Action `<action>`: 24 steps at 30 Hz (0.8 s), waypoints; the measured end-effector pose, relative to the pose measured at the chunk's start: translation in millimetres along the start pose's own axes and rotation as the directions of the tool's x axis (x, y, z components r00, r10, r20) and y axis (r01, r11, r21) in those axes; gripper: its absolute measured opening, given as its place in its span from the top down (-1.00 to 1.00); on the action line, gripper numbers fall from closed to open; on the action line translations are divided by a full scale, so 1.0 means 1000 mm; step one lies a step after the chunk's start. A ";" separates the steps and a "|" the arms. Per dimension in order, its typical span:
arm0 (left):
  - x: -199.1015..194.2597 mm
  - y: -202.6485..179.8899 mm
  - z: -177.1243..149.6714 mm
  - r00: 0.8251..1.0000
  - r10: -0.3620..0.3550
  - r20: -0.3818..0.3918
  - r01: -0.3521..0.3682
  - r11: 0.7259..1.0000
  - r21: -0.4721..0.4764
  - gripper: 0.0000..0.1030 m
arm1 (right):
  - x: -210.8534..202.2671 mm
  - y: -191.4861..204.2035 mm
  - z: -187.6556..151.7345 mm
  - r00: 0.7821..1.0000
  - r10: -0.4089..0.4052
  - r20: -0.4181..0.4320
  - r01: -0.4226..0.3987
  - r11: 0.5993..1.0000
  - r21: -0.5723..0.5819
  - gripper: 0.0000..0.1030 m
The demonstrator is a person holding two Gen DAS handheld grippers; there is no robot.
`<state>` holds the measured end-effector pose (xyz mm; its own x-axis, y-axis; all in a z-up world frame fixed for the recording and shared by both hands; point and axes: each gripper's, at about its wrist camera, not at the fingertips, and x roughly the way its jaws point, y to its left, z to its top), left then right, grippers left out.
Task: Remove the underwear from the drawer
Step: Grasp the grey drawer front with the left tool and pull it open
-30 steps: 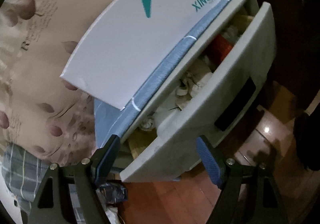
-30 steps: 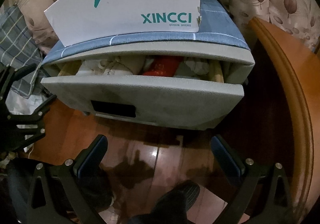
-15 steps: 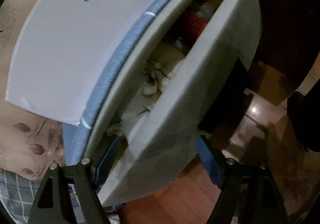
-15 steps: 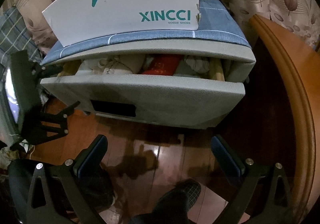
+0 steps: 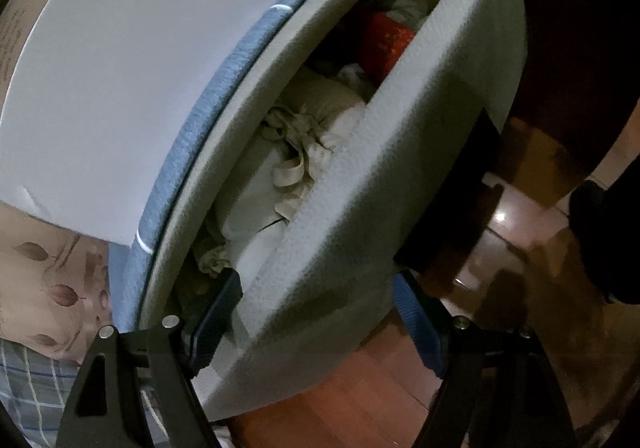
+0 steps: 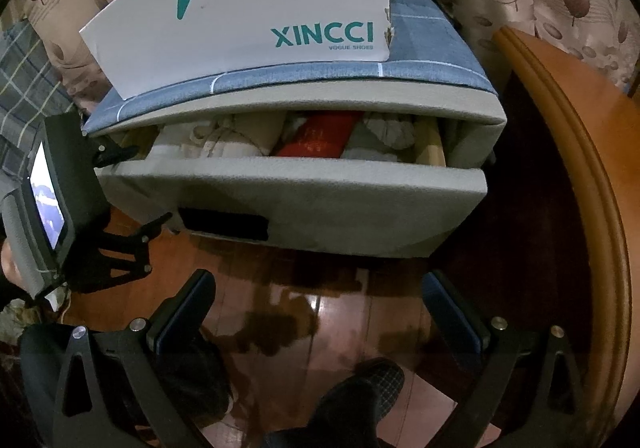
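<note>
Grey felt-covered drawer (image 6: 320, 204), pulled partly out of a low fabric storage unit topped with blue cloth (image 6: 424, 48); a white "XINCCI" shoe-box lid (image 6: 248, 20) lies on the cloth. Inside the drawer, packed side by side: cream-coloured underwear with tangled straps (image 5: 300, 152) toward the left end, a red folded garment (image 6: 320, 134) near the middle, pale grey cloth (image 6: 384, 136) to its right. Left gripper (image 5: 320, 304), jaws spread, straddles the drawer front's left end, one blue pad (image 5: 218, 314) inside the drawer near the underwear, the other outside. Right gripper (image 6: 320, 312), jaws spread and empty, hangs over the reddish wooden floor (image 6: 352, 308), apart from the drawer.
</note>
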<state>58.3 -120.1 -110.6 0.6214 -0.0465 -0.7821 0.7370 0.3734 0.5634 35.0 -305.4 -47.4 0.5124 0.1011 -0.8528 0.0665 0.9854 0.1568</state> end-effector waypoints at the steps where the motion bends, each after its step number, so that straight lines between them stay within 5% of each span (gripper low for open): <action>1: -0.004 0.004 0.000 1.000 -0.012 -0.003 0.012 1.000 -0.002 -0.56 | 0.000 0.000 0.000 1.000 -0.002 0.003 0.002 1.000 -0.001 -0.98; 12: -0.049 -0.029 -0.013 0.987 -0.142 -0.072 0.141 0.990 -0.015 -0.56 | -0.017 -0.005 -0.001 0.996 -0.008 0.094 0.006 1.000 0.027 -0.98; 18: -0.070 -0.032 -0.009 0.953 -0.274 -0.131 0.265 0.961 -0.078 -0.56 | -0.023 -0.005 0.000 0.992 -0.022 0.120 0.019 0.999 0.030 -0.98; 24: -0.087 -0.044 -0.007 0.933 -0.316 -0.174 0.306 0.949 -0.080 -0.56 | -0.018 -0.007 0.001 0.996 -0.016 0.090 0.013 0.999 0.039 -0.98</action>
<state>-29.4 -126.3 -69.1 0.3007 0.0000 -0.9537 0.8682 0.4138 0.2738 26.3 -314.4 -32.2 0.5863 0.0721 -0.8069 0.1064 0.9805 0.1650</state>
